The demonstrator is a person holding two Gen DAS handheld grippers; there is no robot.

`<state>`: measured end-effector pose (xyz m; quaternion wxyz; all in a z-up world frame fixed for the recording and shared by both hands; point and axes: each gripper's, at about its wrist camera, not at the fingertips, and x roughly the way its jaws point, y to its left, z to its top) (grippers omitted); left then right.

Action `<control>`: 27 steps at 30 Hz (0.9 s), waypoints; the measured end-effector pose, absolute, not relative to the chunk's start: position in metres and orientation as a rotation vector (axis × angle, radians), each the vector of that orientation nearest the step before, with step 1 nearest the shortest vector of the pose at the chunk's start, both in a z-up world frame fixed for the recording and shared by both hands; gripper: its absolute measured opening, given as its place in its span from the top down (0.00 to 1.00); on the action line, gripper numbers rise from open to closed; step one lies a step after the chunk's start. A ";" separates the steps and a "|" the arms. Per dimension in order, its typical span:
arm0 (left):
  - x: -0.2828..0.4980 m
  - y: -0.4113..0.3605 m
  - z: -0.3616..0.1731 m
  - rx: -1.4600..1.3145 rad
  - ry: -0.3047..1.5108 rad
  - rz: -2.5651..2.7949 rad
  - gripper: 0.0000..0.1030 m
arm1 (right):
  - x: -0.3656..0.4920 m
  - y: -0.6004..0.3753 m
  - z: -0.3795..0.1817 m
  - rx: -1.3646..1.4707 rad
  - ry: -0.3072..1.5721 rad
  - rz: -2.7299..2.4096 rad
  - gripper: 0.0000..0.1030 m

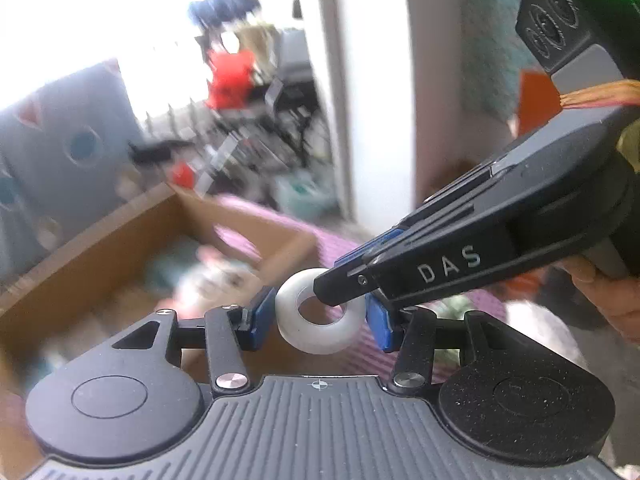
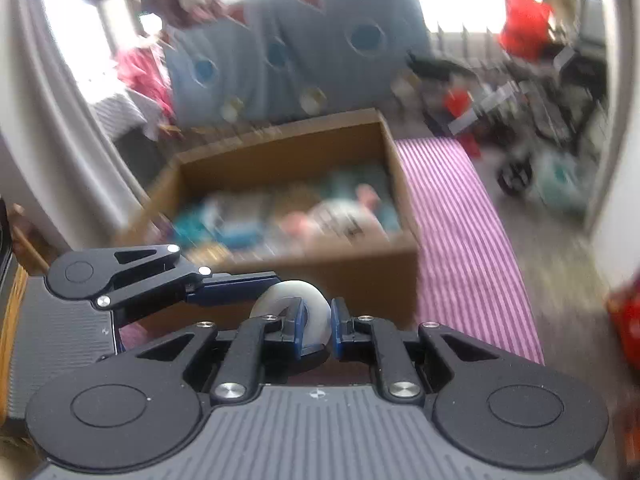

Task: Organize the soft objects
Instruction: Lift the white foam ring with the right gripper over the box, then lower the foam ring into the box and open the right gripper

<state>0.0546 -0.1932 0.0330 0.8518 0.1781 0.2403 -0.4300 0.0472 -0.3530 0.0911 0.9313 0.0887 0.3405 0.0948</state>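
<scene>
Ring handling at this moment involves both tools. A white soft ring [image 1: 320, 316] sits between the blue pads of the left gripper [image 1: 318, 318], which close against its outer edge on both sides. The right gripper [image 2: 318, 328] reaches in from the right of the left view, its narrow jaws nearly together and clamped across one side of the ring's band, one finger passing through the hole. The double hold probably serves a handover or steadies a squashy part so it does not fold or slip; which tool is meant to keep it cannot be determined.

The ring is held in the air, in front of an open cardboard box [image 2: 360, 268] and above its near wall. The box stands beside a purple striped mat [image 2: 460, 216] and already holds several soft items, so it is judged to be the collection point.

Motion blur obscures the box contents: pale, pink and teal shapes only, none identifiable. In the right view, the lower part of the ring is hidden behind the gripper's own linkage. A person's hand [image 1: 608, 300] is cut off at the frame edge. Background clutter is unreadable.
</scene>
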 end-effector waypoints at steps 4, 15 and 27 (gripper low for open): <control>0.058 -0.167 0.071 0.380 0.408 -0.814 0.52 | 0.072 -0.328 0.127 0.136 0.623 0.291 0.85; 0.182 -0.115 0.076 0.239 0.678 -0.683 0.52 | 0.232 -0.264 0.112 0.123 0.803 0.483 0.87; 0.242 -0.092 0.036 0.166 0.871 -0.631 0.39 | 0.250 -0.297 0.087 0.233 0.877 0.463 0.86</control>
